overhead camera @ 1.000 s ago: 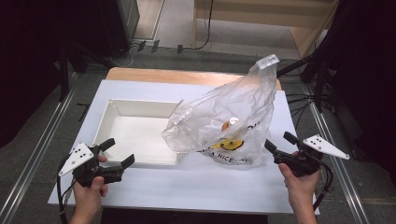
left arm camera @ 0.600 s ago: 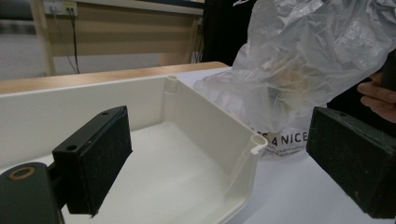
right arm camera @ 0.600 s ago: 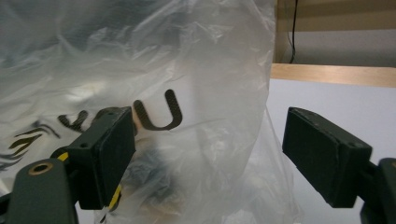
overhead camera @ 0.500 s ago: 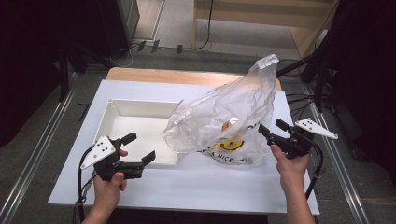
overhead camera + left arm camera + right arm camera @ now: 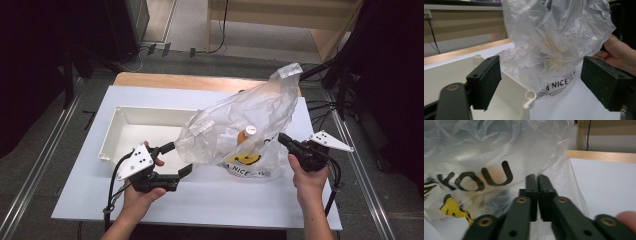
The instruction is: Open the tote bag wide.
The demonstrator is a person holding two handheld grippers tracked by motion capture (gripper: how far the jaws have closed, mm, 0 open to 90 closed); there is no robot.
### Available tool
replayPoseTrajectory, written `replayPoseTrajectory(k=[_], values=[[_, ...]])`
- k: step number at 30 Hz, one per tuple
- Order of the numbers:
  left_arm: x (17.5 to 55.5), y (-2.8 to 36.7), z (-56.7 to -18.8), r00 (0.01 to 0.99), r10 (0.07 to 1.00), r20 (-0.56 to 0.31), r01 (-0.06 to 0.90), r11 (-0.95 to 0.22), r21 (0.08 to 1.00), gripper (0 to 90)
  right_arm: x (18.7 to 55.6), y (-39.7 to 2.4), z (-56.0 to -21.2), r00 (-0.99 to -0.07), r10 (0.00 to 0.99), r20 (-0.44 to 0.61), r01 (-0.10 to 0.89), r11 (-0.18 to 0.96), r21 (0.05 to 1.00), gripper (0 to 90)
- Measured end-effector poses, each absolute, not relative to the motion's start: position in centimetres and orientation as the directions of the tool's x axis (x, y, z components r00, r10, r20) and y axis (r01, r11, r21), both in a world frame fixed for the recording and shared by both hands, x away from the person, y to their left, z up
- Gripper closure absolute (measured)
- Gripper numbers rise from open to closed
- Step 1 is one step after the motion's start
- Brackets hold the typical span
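A crumpled clear plastic bag [image 5: 240, 120] with black print and a yellow mark stands on the white table top, leaning over a white tray [image 5: 112, 135]. Inside it shows an orange bottle with a white cap [image 5: 248, 133]. My left gripper [image 5: 181, 157] is at the bag's left side, over the tray's near right corner. Its jaws have just been closing but stand open, and the bag [image 5: 554, 45] bulges ahead between them, untouched by the pads. My right gripper [image 5: 281, 138] has just closed. Its jaws [image 5: 537, 178] are pressed together on the film at the bag's [image 5: 474, 157] right edge.
The tray [image 5: 511, 80] is shallow and has small corner posts. The white table top [image 5: 225, 205] has a wooden strip [image 5: 175, 80] along its far edge. Metal rails run along both sides, with cables and dark stands behind.
My left hand moved right and forward from the table's near left up to the bag. My right gripper came in to the bag's right edge and its jaws went from open to shut.
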State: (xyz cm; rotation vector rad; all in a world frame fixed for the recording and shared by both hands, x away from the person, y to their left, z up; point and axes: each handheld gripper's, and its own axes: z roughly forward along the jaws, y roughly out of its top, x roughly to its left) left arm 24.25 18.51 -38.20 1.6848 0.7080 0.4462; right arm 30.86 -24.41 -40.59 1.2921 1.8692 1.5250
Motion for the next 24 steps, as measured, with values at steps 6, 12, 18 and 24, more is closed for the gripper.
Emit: replayPoseTrajectory(k=[6,12,18,24], values=[[25.2,16.8,-38.6,0.724,0.685,-0.077,0.246,-0.152,0.957,53.4,30.3,-24.3,-40.7,-0.490,0.849,0.199,0.385,0.006,0.923,90.0],[26.1,16.5,-39.6,0.723,0.676,-0.141,0.325,-0.153,0.933,89.1,29.7,-25.2,-42.4,-0.403,0.897,0.181,0.444,0.019,0.896,90.0],[26.6,16.3,-40.3,0.708,0.684,-0.175,0.365,-0.143,0.920,89.5,28.4,-25.3,-40.8,-0.382,0.912,0.150,0.351,-0.007,0.936,47.2],[26.6,16.0,-40.5,0.715,0.677,-0.176,0.370,-0.152,0.916,89.5,28.0,-25.0,-38.6,-0.420,0.885,0.200,0.311,-0.066,0.948,22.3]])
